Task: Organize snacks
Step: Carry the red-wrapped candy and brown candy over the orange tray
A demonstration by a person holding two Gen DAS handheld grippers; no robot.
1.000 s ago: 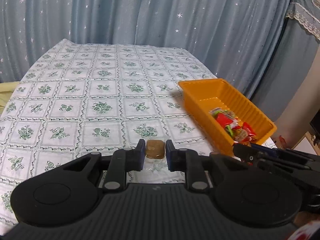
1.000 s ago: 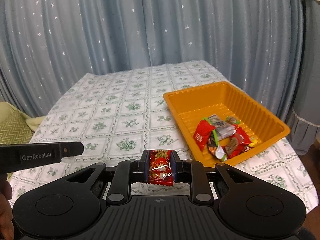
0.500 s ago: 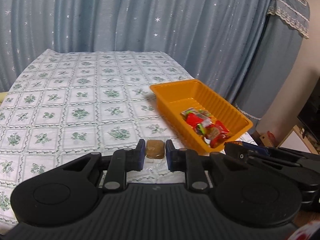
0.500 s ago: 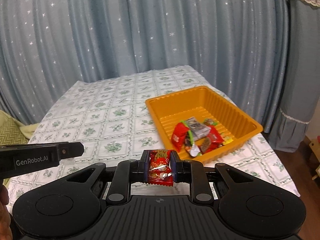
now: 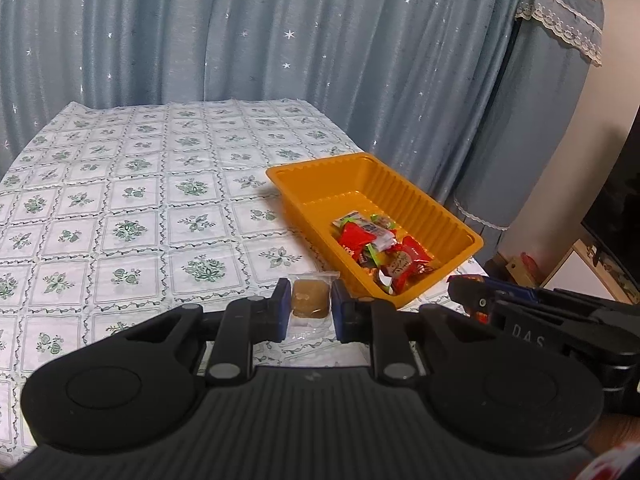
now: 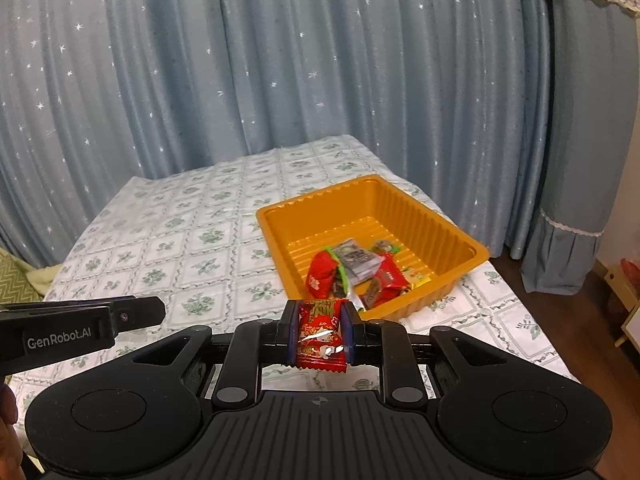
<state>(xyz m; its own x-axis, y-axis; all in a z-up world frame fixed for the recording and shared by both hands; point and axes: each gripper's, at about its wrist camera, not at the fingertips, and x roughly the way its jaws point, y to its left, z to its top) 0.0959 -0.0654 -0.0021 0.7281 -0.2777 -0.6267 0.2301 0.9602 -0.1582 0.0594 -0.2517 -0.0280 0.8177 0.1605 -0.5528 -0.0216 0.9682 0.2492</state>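
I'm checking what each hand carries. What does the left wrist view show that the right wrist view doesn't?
Only the left wrist view shows the left gripper shut on a brown sweet in a clear wrapper, and a dark screen at the right edge. Only the right wrist view shows the right gripper shut on a red packet, and a green cushion at the left. Both show the orange tray with a pile of snacks, the flowered tablecloth and the starry curtain.

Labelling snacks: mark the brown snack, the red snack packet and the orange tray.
brown snack point(image 5: 307, 303), left wrist view, middle of block.
red snack packet point(image 6: 320, 330), right wrist view, wrapper front.
orange tray point(image 6: 404, 208), right wrist view, ribbed wall.
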